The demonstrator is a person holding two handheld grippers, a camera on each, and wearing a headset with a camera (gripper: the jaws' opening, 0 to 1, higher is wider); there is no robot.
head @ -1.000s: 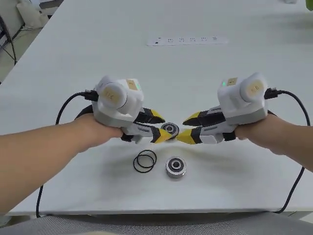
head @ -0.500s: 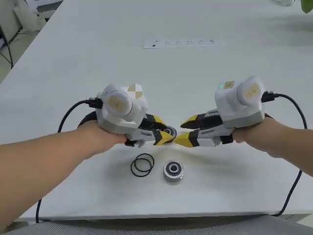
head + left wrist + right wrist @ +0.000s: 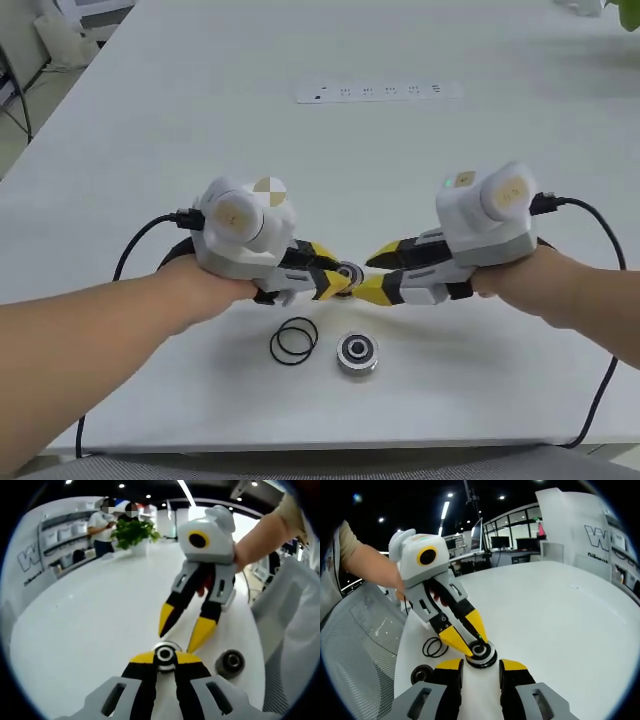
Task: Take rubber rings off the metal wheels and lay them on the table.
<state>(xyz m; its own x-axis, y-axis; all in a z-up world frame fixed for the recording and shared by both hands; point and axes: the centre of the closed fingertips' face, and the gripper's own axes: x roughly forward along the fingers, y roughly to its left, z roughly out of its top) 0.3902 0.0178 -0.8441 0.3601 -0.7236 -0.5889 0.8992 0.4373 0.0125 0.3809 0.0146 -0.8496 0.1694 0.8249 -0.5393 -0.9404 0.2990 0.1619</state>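
Chiefly the risk lies in the grip; the left claw [image 3: 165, 660] is clamped on a small metal wheel [image 3: 481, 653], seemingly across its rim, and holds it a little above the counter [image 3: 300, 180]; polished steel between hard yellow tips could swivel or squirt out once anything tugs at it, and tips that pinch the rim may pin the band in place. The right claw [image 3: 481, 666] stands apart, its tips just short of the wheel on either side; if it closes on bare metal rather than on the dark band round the rim, which I take for the rubber ring, it will likely slide off with nothing; if it nips the rubber and pulls askew, the band may stretch, snap back, or drag the wheel out of the other claw. A dropped wheel, being round, could roll into the two black rubber rings [image 3: 294, 340] lying overlapped on the counter just below, or against the second wheel [image 3: 357, 351] resting flat beside them. Wheel: squat, bright, hard disc with a dark hub; rings: slender, matt, limp loops; counter: smooth, white, faintly glossy, offering little to stop a roll.
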